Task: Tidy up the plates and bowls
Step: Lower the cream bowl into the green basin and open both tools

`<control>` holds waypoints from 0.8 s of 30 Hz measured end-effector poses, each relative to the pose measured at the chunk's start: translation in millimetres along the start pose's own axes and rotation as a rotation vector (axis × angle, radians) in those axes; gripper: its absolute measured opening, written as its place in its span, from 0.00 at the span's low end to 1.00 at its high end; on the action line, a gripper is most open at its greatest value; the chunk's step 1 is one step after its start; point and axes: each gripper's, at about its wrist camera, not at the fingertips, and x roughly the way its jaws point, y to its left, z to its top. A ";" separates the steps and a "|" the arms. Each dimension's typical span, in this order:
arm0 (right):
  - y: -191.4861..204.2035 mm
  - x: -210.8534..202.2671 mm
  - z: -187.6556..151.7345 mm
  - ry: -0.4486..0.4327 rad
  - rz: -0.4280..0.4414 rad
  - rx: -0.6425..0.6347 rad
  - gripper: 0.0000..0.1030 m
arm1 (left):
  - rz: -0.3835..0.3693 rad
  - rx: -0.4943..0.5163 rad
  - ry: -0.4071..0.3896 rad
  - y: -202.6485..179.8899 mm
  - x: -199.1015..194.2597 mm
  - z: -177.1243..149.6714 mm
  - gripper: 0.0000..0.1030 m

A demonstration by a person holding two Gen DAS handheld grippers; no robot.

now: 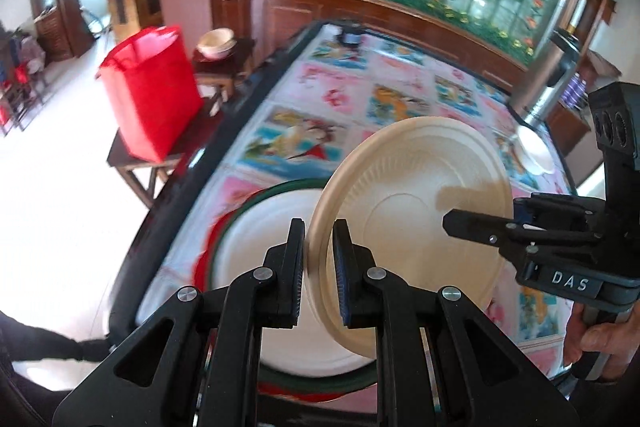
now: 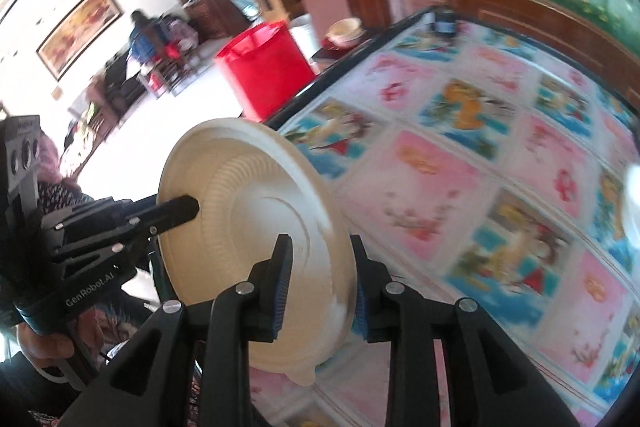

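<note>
A cream paper plate [image 1: 416,203] stands nearly on edge above the table, held from both sides. My left gripper [image 1: 319,227] is shut on its near rim. My right gripper [image 2: 320,243] has the plate's [image 2: 256,227] opposite rim between its fingers, which stand a little wider than the rim. In the left wrist view the right gripper's finger [image 1: 476,225] lies across the plate's face. In the right wrist view the left gripper's finger [image 2: 176,211] lies on the plate. Below the held plate a white plate [image 1: 260,239] lies on a green-rimmed plate [image 1: 288,187].
The table [image 2: 480,187] has a pink and blue patterned cloth. A red bag [image 1: 152,91] stands on a stool to the left. A bowl [image 1: 216,43] sits on a small side table beyond it. Another white plate [image 1: 534,147] lies at the table's right edge.
</note>
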 end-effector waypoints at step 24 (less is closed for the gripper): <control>21.8 39.5 -7.3 -0.005 0.016 0.031 0.50 | 0.099 -0.042 -0.052 38.0 26.9 -26.1 0.13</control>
